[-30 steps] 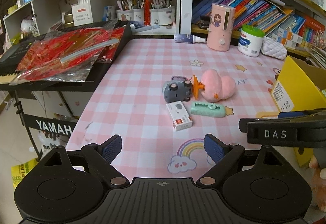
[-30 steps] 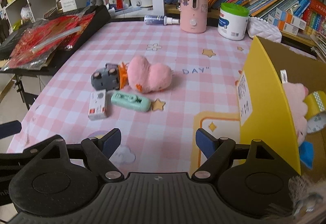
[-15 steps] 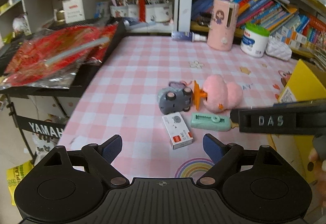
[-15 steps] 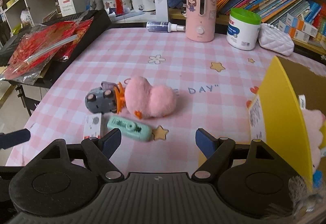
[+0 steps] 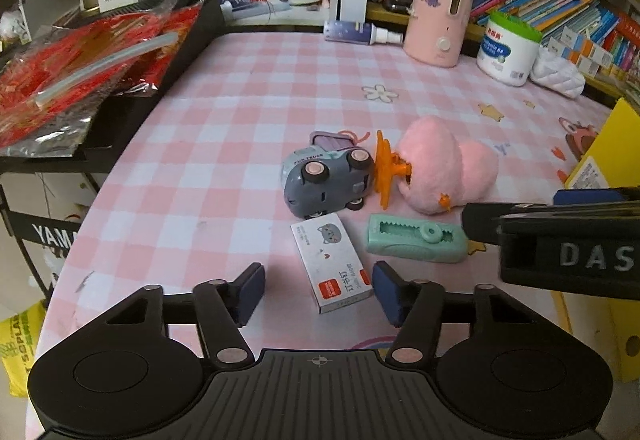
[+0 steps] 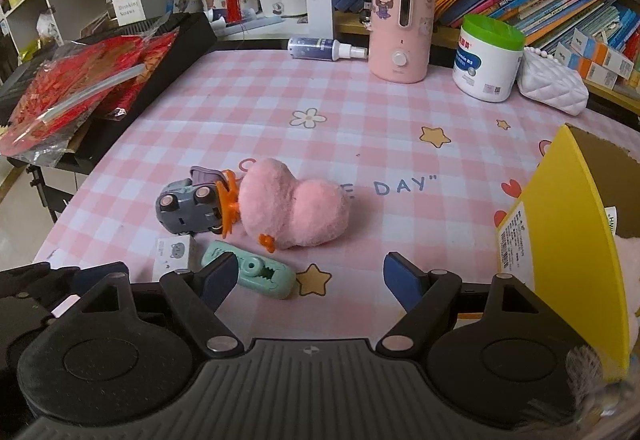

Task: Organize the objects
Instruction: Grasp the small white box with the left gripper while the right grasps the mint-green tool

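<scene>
Left tool [image 5: 318,290]: released, jaws spread, hanging low over the near bench edge, lining up on the staple box [image 5: 330,266]; box lying flat, its near end reaching between the pads, not gripped.
Right tool [image 6: 308,280]: released, empty, hovering over the bench [image 6: 360,112] near the mint cutter [image 6: 250,272]; left pad overlapping the cutter's near end in view, contact impossible to tell.
Step, judged: picking the staple box for the yellow box [image 6: 560,240].
Doing it well: squaring the pads to the box's long sides, dropping until the pads are bracketing the cardboard, clenching gently, thin carton likely crushing; keeping clear of the toy truck [image 5: 326,180] and cutter sitting just beside.
Risk: skewed box sliding out on closing.
Left view only: box label and skew, right tool crossing at the right edge over the cutter's end.
Right view only: yellow box open, pink plush already sitting inside; pink duck plush [image 6: 294,214] touching the truck.
</scene>
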`<state>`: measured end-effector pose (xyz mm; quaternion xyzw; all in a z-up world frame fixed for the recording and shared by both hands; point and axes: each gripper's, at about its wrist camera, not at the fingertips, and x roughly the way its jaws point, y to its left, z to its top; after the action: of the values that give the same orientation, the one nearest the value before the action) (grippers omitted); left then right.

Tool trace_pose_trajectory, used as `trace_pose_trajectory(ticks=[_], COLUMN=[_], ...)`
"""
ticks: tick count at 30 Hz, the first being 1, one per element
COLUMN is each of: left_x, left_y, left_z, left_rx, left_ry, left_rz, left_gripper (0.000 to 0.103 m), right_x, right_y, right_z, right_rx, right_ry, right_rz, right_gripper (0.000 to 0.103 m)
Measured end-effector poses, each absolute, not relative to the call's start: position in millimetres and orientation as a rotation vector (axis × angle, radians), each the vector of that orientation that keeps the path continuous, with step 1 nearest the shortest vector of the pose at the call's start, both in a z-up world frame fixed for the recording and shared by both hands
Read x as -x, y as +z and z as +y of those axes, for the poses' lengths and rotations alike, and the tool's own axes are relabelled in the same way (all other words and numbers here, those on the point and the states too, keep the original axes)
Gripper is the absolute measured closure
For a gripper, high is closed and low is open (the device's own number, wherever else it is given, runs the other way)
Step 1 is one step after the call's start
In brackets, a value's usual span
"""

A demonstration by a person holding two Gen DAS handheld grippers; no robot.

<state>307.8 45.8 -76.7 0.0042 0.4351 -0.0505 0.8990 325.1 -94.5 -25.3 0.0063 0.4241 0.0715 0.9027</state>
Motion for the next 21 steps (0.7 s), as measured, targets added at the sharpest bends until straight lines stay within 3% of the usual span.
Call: trace_pose_trajectory(ticks=[4, 6, 8, 21], left_x=[-309.7, -309.7, -310.1, -283.3], left_y=[-78.2, -77.7, -77.1, -55.4], left_z=[44.5, 45.5, 48.8, 92.1], left_rx=[-0.037, -0.049, -0.047, 0.110], left_ry=[-0.101, -0.096, -0.096, -0.032], left_rz=[0.891, 0.886, 0.884, 0.895], left_gripper=[0.057, 0.070, 0.075, 0.075], right_x=[-327.9, -329.1, -329.6, -336.6], right_y=[-28.1, -29.6, -30.6, -57.2], right_z=[-96.7, -96.5, -95.1, -65.3], right_rx=[-0.018, -0.017, -0.014, 0.049], right_ry=[0.150, 0.153, 0.161, 0.265], right_rz=[0.887, 0.894, 0.897, 0.976], right_gripper=[0.024, 0.024, 0.024, 0.025])
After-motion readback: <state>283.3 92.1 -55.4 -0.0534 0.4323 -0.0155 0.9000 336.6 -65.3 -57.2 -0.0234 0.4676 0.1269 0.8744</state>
